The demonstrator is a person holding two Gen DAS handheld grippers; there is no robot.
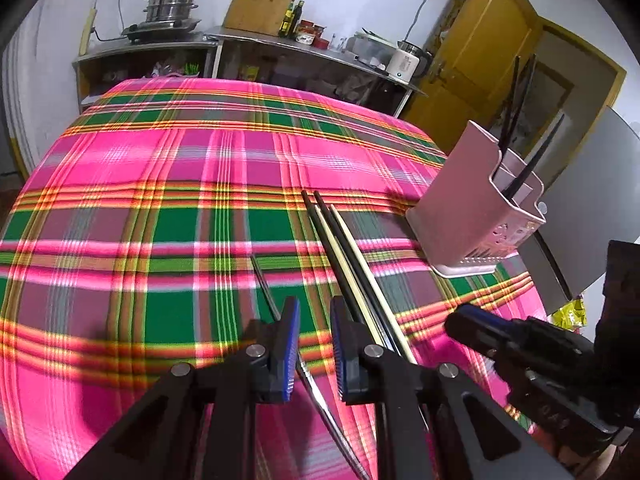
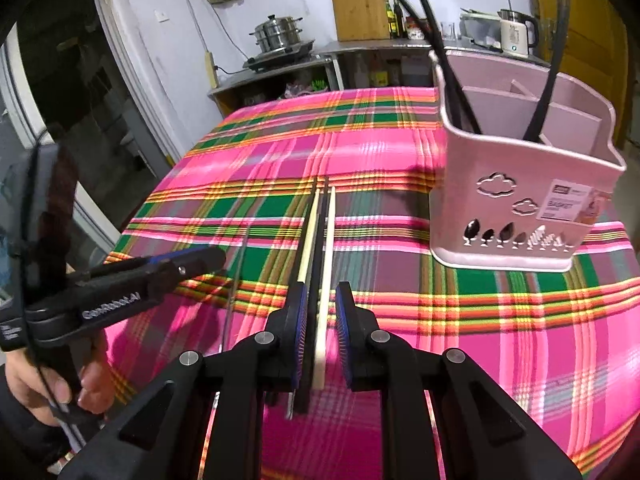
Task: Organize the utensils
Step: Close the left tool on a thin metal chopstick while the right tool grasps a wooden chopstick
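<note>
chopsticks (image 2: 316,240) lying lengthwise, tips seemingly pointing away

Left gripper (image 1: 314,346), right gripper (image 2: 322,336); jaws slightly apart

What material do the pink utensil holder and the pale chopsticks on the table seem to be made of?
The pink utensil holder looks like moulded plastic: smooth, slightly glossy walls, cut-out cloud and tree shapes, thin dividers inside. The pale chopsticks look like bamboo or light wood, matte and cream-coloured, though pale plastic is possible. The dark chopsticks beside them appear black and smooth; their material is unclear.
</note>
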